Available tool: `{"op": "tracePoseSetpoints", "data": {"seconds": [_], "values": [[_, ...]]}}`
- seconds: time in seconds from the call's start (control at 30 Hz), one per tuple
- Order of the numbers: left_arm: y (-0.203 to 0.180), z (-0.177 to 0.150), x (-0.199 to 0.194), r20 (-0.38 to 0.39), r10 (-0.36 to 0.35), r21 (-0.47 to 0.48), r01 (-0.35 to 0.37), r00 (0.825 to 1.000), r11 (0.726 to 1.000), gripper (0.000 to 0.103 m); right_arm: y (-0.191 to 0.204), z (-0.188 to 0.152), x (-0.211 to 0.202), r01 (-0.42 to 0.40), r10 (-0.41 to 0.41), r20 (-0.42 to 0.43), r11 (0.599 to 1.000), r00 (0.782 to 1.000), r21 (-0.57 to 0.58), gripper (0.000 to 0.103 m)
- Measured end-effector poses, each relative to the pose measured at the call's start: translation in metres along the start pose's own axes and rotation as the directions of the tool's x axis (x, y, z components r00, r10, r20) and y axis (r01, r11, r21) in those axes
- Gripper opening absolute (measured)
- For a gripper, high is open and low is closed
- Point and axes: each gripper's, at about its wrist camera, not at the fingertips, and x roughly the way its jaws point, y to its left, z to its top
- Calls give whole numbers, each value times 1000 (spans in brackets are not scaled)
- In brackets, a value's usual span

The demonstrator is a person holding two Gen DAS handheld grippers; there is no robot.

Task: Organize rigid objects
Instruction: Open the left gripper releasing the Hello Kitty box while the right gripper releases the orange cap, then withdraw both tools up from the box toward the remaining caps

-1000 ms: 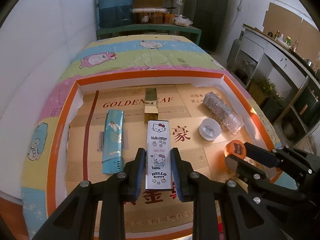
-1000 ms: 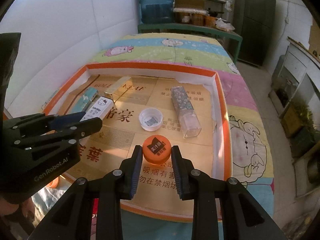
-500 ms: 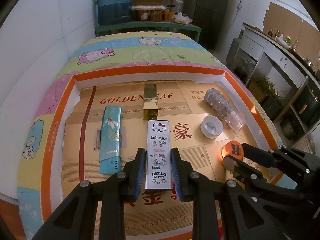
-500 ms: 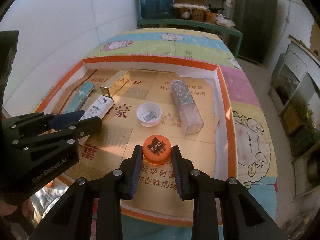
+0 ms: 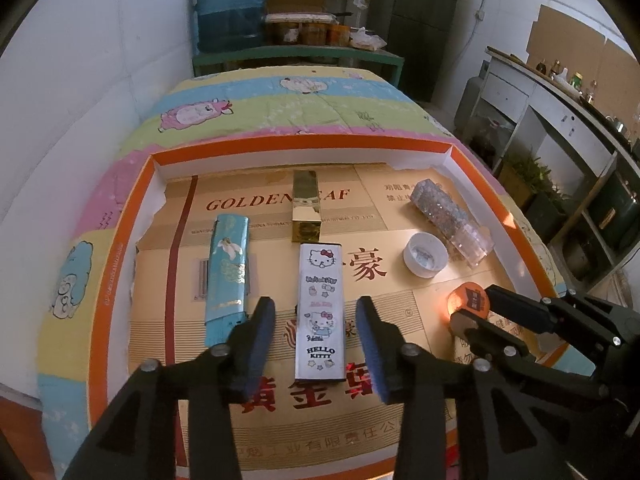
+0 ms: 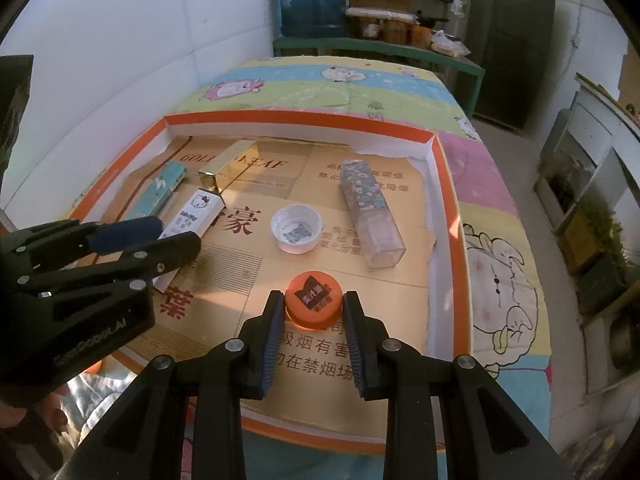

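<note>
Left gripper [image 5: 316, 344] has its fingers spread wide, holding nothing. The Hello Kitty box [image 5: 321, 312] lies flat between the blue pads [image 5: 260, 344] with a clear gap on both sides. It rests on the cardboard sheet [image 5: 280, 408], long axis pointing away from the gripper.

Right gripper [image 6: 313, 330] is closed on the orange cap [image 6: 313, 305]; both pads touch its sides. The cap sits printed side up, at the near right part of the cardboard. Can't tell if it's lifted or still resting on the sheet.

Layout in the orange-rimmed tray [image 5: 304, 144]:
- teal box [image 5: 227, 276] left of the Kitty box, roughly parallel, lying flat, apart from it
- gold box [image 5: 306, 210] just beyond the Kitty box's far end, nearly in line with it; touching or not, can't tell
- white cap [image 5: 425, 255] open side up, right of the Kitty box, just beside the clear box
- clear box [image 5: 450, 222] with speckled contents, lying on its side at an angle near the right rim
- orange cap nearest the front, this side of the white cap

In the right wrist view the left gripper [image 6: 140, 236] shows at left, its fingers either side of the Kitty box [image 6: 188, 222].

The tray sits on a cartoon-print quilt [image 6: 340, 92]. Blue water jug [image 5: 230, 8] on the shelf behind.
</note>
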Motion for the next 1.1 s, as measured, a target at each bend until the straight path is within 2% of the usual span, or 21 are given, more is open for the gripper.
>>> {"op": "tracePoseSetpoints", "data": {"seconds": [0.13,0.33,0.43,0.53,0.63,0.77,1.1], "values": [[0,0,-6,10,0,0,0,1000,1000,45,-1,-1,-4,2,-2,9,1000,1000,3,36],[-2,1,-15,26,1,4,-1,1000,1000,50,-1,-1,-12,8,-8,23,1000,1000,7,37],[-2,1,-20,36,-2,5,2,999,1000,53,-1,-2,-17,15,-15,28,1000,999,7,46],[-3,1,-28,50,-4,6,4,999,1000,57,1,-3,-21,20,-20,36,1000,999,9,49],[-4,0,-36,63,-3,9,2,998,1000,60,0,-4,-27,30,-31,44,999,999,16,59],[-3,0,-47,82,1,5,-2,997,1000,63,-1,-4,-35,34,-35,52,999,998,29,65],[0,-5,-73,127,13,1,-13,992,1000,65,4,-9,-54,31,-34,72,999,997,39,67]]}}
